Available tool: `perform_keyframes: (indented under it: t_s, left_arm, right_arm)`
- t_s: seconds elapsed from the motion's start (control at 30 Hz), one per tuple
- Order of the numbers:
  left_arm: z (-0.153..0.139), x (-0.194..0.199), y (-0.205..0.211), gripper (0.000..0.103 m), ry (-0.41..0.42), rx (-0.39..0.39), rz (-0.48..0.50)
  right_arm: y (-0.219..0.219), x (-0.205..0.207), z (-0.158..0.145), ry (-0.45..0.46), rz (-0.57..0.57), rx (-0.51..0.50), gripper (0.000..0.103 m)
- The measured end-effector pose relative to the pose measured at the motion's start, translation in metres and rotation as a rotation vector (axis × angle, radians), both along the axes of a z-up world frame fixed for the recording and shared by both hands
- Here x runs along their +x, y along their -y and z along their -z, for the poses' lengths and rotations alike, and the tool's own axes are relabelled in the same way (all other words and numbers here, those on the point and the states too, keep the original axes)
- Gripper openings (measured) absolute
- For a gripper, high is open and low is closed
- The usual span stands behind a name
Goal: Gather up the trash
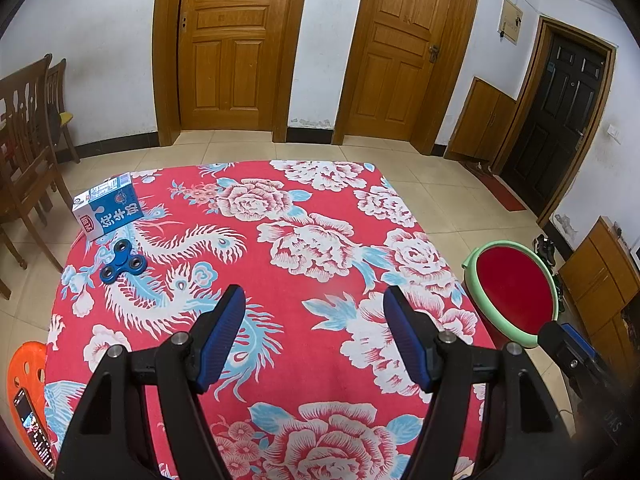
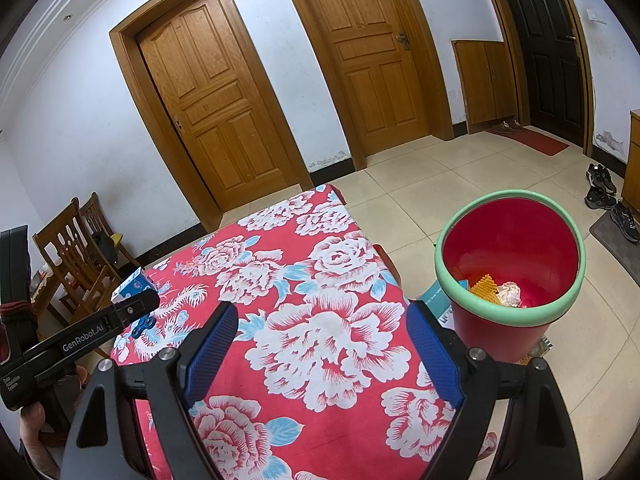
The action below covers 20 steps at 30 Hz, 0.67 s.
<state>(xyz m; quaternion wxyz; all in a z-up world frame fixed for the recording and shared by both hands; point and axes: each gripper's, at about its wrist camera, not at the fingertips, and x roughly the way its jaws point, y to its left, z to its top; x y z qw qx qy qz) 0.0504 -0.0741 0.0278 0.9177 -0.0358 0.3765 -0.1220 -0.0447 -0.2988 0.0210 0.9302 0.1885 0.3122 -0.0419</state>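
1. Both our grippers, left gripper [image 1: 314,300] and right gripper [image 2: 322,318], hang with jaws apart, empty.
2. The milk carton [image 1: 108,210] lies far ahead-left of our left gripper; we should straddle its narrow sides.
3. The waste bin [image 2: 508,276] waits right.

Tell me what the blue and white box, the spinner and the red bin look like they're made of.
Box: printed carton, probably coated paperboard, with folded edges. Spinner: blue, faintly glossy, metal or plastic, hard to tell. Red bin: smooth moulded plastic with a green rim.
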Motion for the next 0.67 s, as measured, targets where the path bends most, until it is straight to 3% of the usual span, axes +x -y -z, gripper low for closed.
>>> perform_keyframes:
  t_s: [0.67]
  left_arm:
    - [-0.0036, -0.0023, 0.0007, 0.071, 0.002, 0.006, 0.0]
  right_arm:
    - [-0.0017, 0.0004, -0.0013, 0.0, -0.002, -0.001, 0.088]
